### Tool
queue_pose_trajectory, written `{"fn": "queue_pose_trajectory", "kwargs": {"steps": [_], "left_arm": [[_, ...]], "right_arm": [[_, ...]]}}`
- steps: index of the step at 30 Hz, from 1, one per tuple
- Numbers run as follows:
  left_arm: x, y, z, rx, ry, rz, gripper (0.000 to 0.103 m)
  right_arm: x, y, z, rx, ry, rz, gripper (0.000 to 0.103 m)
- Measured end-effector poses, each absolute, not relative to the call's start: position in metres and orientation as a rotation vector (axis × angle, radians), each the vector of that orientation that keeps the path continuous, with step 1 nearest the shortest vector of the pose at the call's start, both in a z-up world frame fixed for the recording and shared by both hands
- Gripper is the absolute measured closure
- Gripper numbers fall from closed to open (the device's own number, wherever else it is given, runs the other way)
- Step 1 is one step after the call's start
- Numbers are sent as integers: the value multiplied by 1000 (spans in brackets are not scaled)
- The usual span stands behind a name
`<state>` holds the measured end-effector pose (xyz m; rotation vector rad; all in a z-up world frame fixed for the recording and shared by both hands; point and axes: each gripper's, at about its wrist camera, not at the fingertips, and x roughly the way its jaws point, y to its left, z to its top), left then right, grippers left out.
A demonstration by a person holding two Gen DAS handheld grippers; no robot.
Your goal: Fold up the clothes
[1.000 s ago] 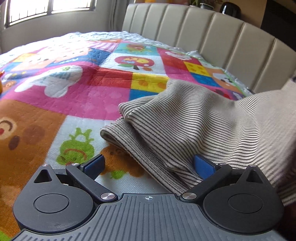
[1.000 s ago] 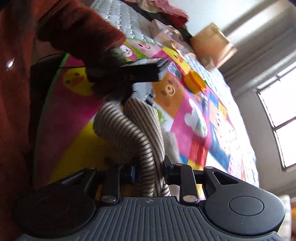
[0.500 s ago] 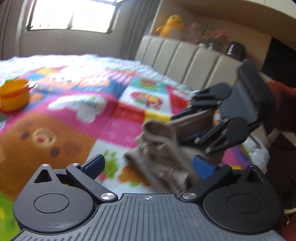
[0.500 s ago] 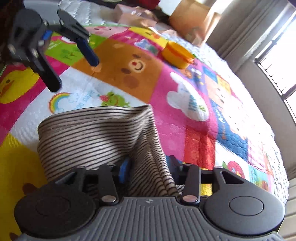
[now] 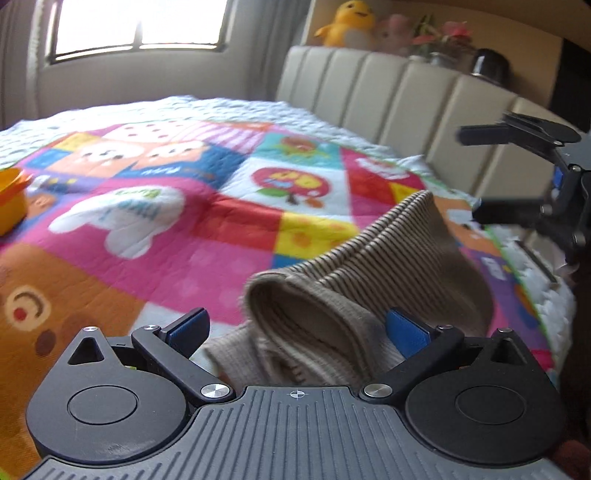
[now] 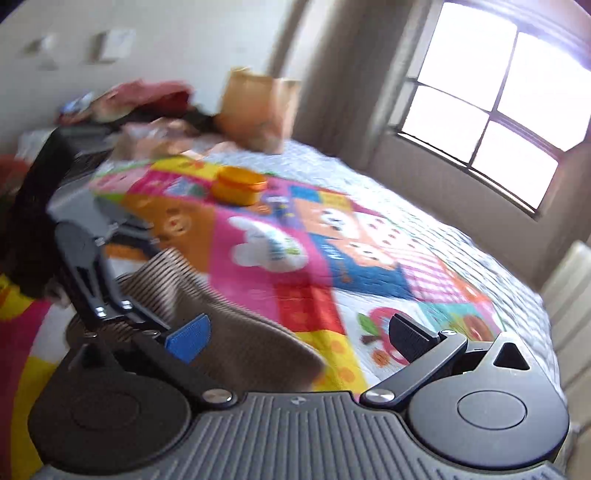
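A beige garment with thin dark stripes (image 5: 373,266) lies bunched and folded over on the colourful patchwork quilt (image 5: 184,236). My left gripper (image 5: 297,330) hangs open just above its near end, and the cloth rises between the two blue pads without being pinched. Off to the right, my right gripper (image 5: 476,173) is clear of the garment. In the right wrist view the right gripper (image 6: 299,338) has its jaws opening wide. The striped garment (image 6: 240,332) lies below its left finger, not gripped. The left gripper (image 6: 144,273) shows at the left over the cloth.
An orange lidded container (image 6: 238,184) sits on the quilt toward the far side. A brown paper bag (image 6: 258,110) and a heap of clothes (image 6: 147,96) lie beyond it. The padded headboard (image 5: 406,99) bounds the bed, with plush toys (image 5: 343,22) on the ledge above.
The right gripper has let go of the striped garment, opened wide, rolled level and pulled away. The garment has dropped into a bunched fold. The left gripper stayed open and lifted a little.
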<state>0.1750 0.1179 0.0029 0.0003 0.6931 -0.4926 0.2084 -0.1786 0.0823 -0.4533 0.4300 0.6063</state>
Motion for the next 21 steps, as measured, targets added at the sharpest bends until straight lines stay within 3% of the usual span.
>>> {"fn": "queue_pose_trajectory", "kwargs": {"steps": [6,8,18,21], "left_arm": [[181,124,-5,17,718,-452,0],[184,124,-7,18,726,-448,0],[190,132,-17,-99,768,-470,0],[192,135,-18,-120,777,-471,0]], "right_arm": [[262,-173,1,-402,639,377,0],[258,-170,-18,-381,599,354,0],[247,-190,-17,-109,720,280,0],[226,-193,10,-88,638,306,0]]}}
